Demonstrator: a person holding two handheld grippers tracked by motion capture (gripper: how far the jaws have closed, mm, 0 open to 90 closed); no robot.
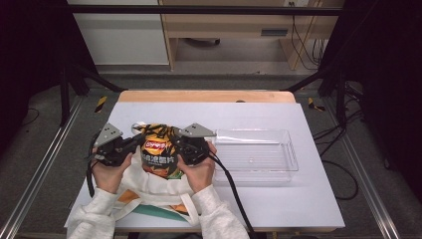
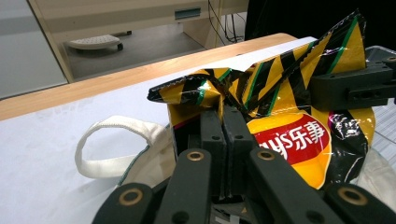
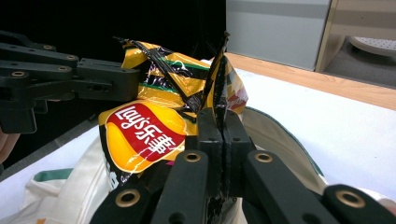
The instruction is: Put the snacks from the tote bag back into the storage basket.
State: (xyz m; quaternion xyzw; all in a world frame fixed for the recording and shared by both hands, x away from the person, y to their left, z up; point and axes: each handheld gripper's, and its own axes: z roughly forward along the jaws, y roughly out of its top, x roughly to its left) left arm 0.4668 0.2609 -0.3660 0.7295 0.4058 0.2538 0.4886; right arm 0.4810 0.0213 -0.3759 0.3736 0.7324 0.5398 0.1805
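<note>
A white table [image 1: 278, 199] with a wooden far edge stands before pale cabinets, dark curtains on both sides. In the high view, a yellow-and-black chip bag [image 1: 158, 152] stands upright in a white tote bag [image 1: 149, 186] at the near left of the table. The left gripper [image 1: 135, 140] and the right gripper [image 1: 174, 142] pinch its top from either side. The person's hands hide much of the tote, and its near edge is cut off by the sleeves. A clear plastic tray [image 1: 291, 149] lies just right of the bag, with bare table beyond it.

In the left gripper view, the jaws are clamped on the bag's crumpled top seam [image 2: 219, 95]; a tote handle [image 2: 116, 128] loops at left.

In the right gripper view, the jaws press tight on the seam's other corner [image 3: 217, 81]; the bag's lower part is hidden by the tote.
</note>
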